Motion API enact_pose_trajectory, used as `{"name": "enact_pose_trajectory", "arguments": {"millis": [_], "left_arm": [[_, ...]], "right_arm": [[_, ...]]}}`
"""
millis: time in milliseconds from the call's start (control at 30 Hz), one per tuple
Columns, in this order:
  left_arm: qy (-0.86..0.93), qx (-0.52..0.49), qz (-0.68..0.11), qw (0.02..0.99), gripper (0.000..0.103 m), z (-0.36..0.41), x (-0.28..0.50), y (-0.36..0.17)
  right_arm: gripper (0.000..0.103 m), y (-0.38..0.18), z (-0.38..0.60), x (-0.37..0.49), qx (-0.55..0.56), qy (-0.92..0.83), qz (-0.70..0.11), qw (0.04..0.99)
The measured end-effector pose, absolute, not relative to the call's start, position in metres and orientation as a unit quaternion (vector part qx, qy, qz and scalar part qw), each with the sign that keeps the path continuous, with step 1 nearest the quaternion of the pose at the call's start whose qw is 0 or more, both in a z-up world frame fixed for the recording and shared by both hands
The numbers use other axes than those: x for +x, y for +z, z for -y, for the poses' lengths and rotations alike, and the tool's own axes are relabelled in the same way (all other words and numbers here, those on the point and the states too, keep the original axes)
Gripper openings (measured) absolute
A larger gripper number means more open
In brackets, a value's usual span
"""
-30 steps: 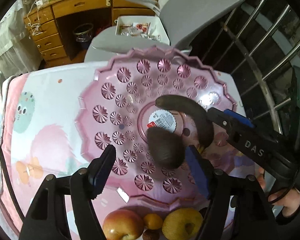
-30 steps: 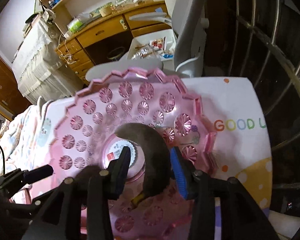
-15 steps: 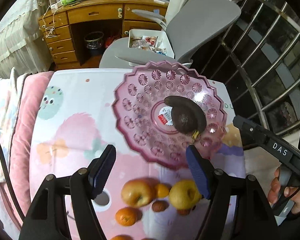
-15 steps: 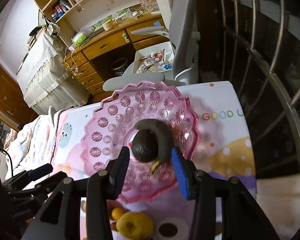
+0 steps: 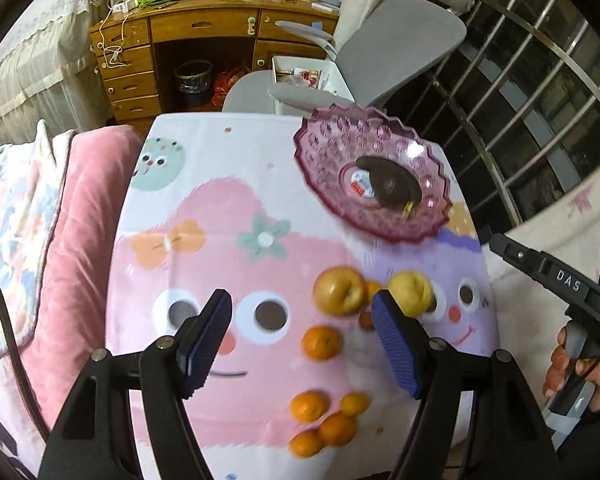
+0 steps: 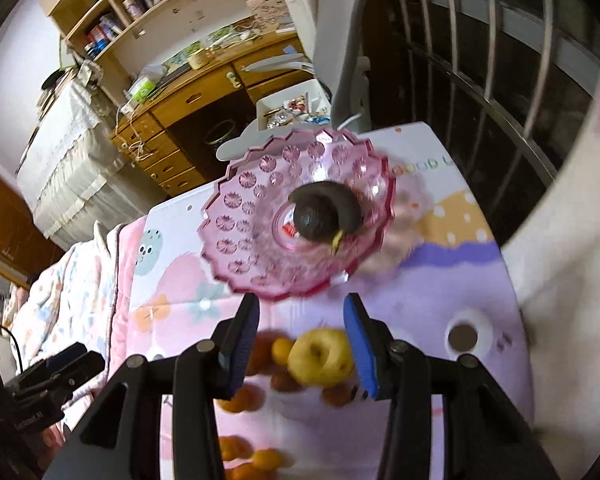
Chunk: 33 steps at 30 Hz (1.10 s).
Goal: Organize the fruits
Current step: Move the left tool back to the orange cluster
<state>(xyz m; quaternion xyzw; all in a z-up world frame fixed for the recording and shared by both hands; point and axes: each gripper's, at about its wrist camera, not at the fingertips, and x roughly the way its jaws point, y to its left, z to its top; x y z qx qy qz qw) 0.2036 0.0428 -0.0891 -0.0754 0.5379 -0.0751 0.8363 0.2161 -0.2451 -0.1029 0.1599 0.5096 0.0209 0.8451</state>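
A pink glass fruit plate (image 5: 332, 160) (image 6: 240, 216) stands at the far right of the table. In it lie a dark avocado (image 6: 314, 220) and a blackened banana (image 6: 346, 204), also seen in the left wrist view (image 5: 392, 186). A red-yellow apple (image 5: 339, 291), a yellow apple (image 5: 410, 292) (image 6: 320, 356) and several oranges (image 5: 321, 342) lie on the cloth nearer me. My left gripper (image 5: 302, 338) is open and empty above the cloth. My right gripper (image 6: 302, 350) is open and empty above the yellow apple.
A cartoon tablecloth (image 5: 204, 208) covers the table. A pink blanket (image 5: 76, 208) lies at its left edge. A grey chair (image 5: 384, 48) and a wooden desk (image 5: 204, 40) stand behind. Metal railings (image 5: 540, 92) run along the right.
Both grippers have pulled back and up from the plate, leaving the avocado and banana in it. The apples and oranges have come into view.
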Motion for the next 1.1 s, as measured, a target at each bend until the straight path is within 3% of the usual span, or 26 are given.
{"name": "enact_pose_trajectory", "arguments": {"millis": [433,1100], "left_arm": [[-0.138,-0.014,-0.578,0.804,0.073,-0.076,0.135,-0.115],[-0.296,0.085,-0.614,0.726,0.074,-0.032,0.099,-0.2]], "right_arm": [[0.044,-0.121,0.206,0.128,0.263,-0.018,-0.533,0.804],[0.044,-0.232,0.187,0.066,0.458,-0.081,-0.622,0.63]]}}
